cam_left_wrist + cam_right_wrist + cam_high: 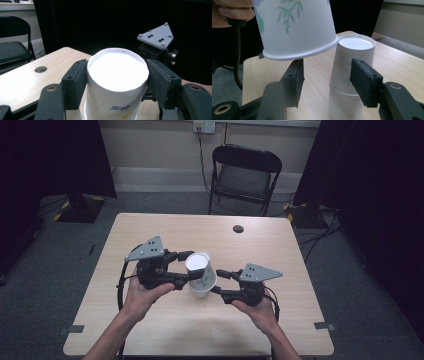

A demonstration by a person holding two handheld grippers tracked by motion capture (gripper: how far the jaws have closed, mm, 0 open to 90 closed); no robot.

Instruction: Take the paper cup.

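From the high view, the left gripper is closed on an upturned white paper cup, one jaw on the far side and one on the near side of it, and the cup sits tilted above the middle of the wooden table. The right gripper comes in from the other side with its jaws parted, their tips just beside the cup's lower part; whether they touch it cannot be told from here. A black folding chair stands beyond the table's far edge. In the left gripper view, the two black pads press on opposite sides of the cup, base up, with blue print near its lower edge, and the rim of another cup shows just under it; the other gripper sits behind with its grey plate. In the right gripper view, the held cup, with a green leaf print, hangs tilted at upper left, lifted clear of a stack of upturned cups standing on the table. The right gripper's own jaws stand apart; the right pad lies in front of the stack's side and the left pad is well off it, so nothing is pinched.
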